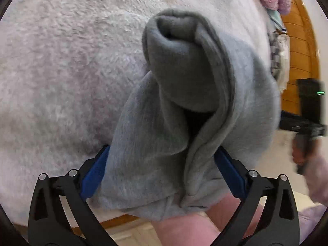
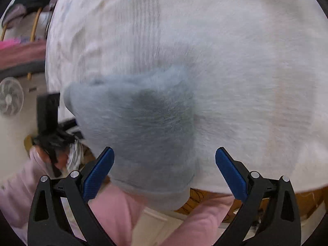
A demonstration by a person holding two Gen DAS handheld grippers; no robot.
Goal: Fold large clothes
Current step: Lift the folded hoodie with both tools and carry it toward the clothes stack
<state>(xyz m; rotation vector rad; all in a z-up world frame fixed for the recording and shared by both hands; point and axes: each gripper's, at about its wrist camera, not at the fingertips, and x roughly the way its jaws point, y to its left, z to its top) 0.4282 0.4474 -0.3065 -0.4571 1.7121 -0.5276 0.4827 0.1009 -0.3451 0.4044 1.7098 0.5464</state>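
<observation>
I see both grippers, left (image 1: 164,164) and right (image 2: 164,164), spread wide, pinching nothing; the bunched grey fleece garment (image 1: 184,106) lies between them on the white fluffy blanket (image 1: 61,71).

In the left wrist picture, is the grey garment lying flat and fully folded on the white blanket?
No, the grey garment is bunched and rolled, with an open tube-like end facing up, and lies between the open left gripper over the white blanket.

Bed with pale fluffy blanket (image 1: 61,71) fills the room's middle. Orange-brown wooden headboard (image 1: 297,47) at one end, light floor (image 1: 131,233) below, white standing fan (image 2: 10,96) by a cream wall (image 2: 14,143).
</observation>
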